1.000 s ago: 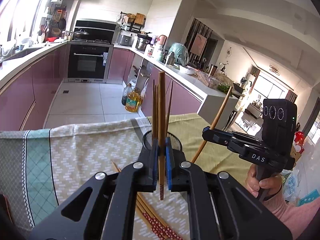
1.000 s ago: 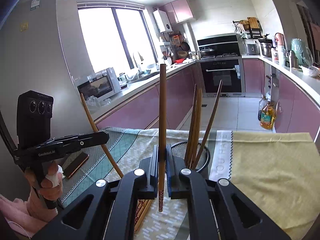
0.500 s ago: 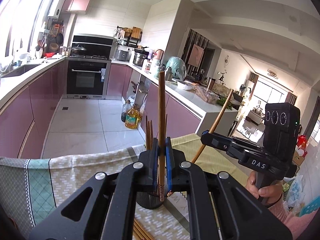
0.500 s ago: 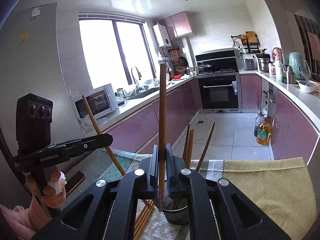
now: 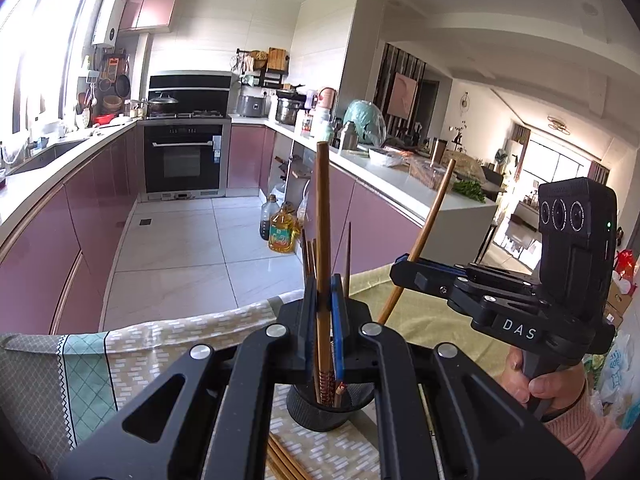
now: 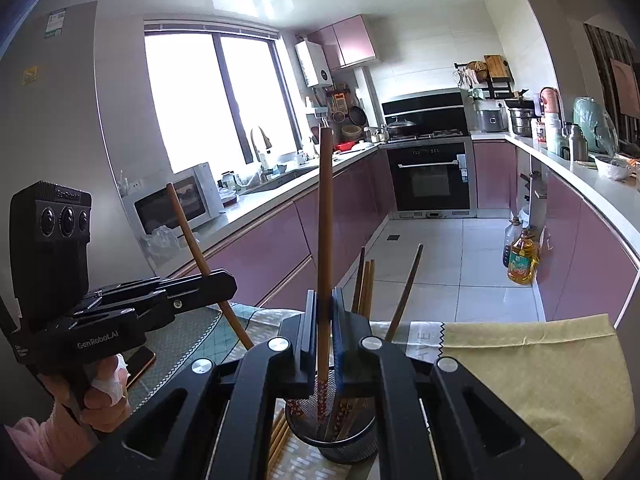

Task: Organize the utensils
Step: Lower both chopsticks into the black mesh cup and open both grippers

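Note:
My left gripper (image 5: 323, 320) is shut on an upright brown chopstick (image 5: 322, 220), whose patterned lower end hangs over the black mesh holder (image 5: 320, 412). Several chopsticks stand in that holder. In the same view, at the right, a hand holds the right gripper (image 5: 404, 268) with a slanted chopstick (image 5: 432, 216) in it. In the right wrist view, my right gripper (image 6: 323, 320) is shut on its own upright chopstick (image 6: 324, 220), above the holder (image 6: 340, 436). The left gripper (image 6: 224, 280) shows at the left with its chopstick (image 6: 188, 232).
Loose chopsticks (image 5: 286, 464) lie on the patterned cloth (image 5: 140, 344) in front of the holder. A yellow cloth (image 6: 540, 368) covers the table's right part. A phone (image 6: 140, 364) lies near the left hand. Behind are kitchen counters, an oven (image 5: 184, 160) and oil bottles (image 5: 282, 232) on the floor.
Both grippers have risen, each with its chopstick still clamped. The holder and the cloth have dropped lower in both views, so the holder now sits under the jaws.

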